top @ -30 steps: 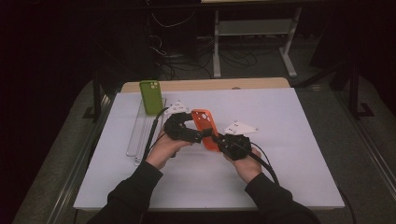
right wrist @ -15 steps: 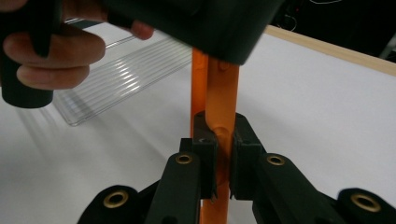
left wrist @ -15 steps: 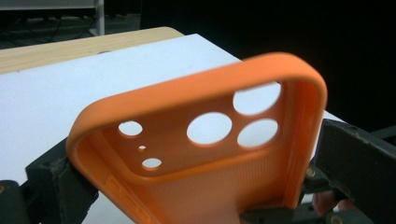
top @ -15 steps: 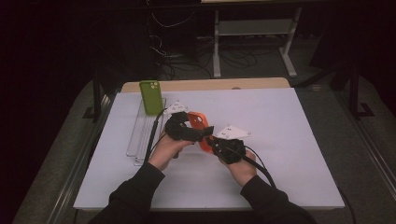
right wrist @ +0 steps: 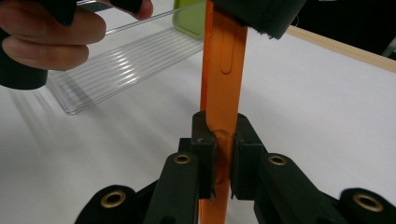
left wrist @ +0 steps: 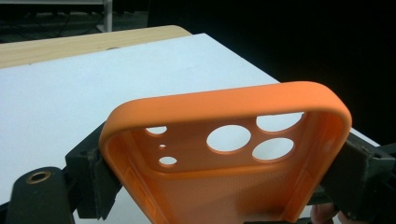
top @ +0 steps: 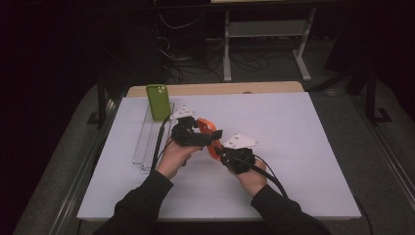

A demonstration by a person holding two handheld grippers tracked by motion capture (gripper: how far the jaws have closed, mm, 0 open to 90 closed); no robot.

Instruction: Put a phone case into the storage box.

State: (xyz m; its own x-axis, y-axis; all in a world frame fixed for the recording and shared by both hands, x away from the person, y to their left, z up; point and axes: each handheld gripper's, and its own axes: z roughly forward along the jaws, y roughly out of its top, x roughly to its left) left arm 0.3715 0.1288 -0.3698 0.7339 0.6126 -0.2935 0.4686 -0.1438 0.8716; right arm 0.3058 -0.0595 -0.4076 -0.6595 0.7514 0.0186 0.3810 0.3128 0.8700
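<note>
Matt orange case, black jaws, clear ribbed tray on a white sheet

The orange phone case (left wrist: 224, 154) looks like soft matt silicone or rubbery plastic, smooth on its rim and finely stippled on the inner back. The left gripper (left wrist: 224, 186) and right gripper (right wrist: 223, 158) are matt black plastic with slightly rough, worn pads and small brass-coloured metal eyelets. The clear tray (right wrist: 126, 65) is glossy see-through plastic with a ribbed floor. The green phone case (top: 158, 101) appears smooth and matt. The table (top: 303, 127) wears a flat white matt covering, like paper or laminate, over a pale wooden board with visible grain at the far edge. The person's sleeves are dark cloth.
</note>
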